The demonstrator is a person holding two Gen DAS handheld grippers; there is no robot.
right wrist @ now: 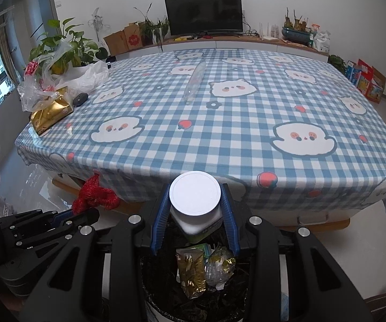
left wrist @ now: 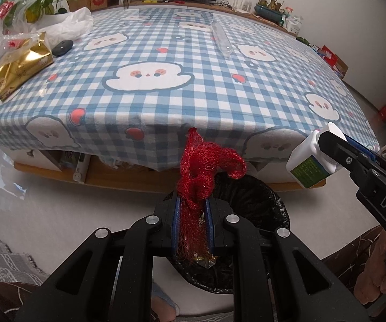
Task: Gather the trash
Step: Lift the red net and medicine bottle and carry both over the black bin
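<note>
Left hand-held gripper (left wrist: pixel 192 209): pinched narrow on a red mesh net (left wrist: pixel 206 166); the bunched net stands up past the blue pads, held over the bin so it can fall in
Right hand-held gripper (right wrist: pixel 195 209): clamped on a white bottle (right wrist: pixel 195 201) just below its cap; bottle poised straight above the bin mouth
Trash bin (right wrist: pixel 235 295): black-lined, on the floor at the counter's near edge; already holds gold wrappers (right wrist: pixel 193 273)
Counter (right wrist: pixel 219 134): gold packet (right wrist: pixel 50 114), plastic bags (right wrist: pixel 85 77) and clear tube (right wrist: pixel 195 80) lie uncollected
Next, likely: release both
</note>
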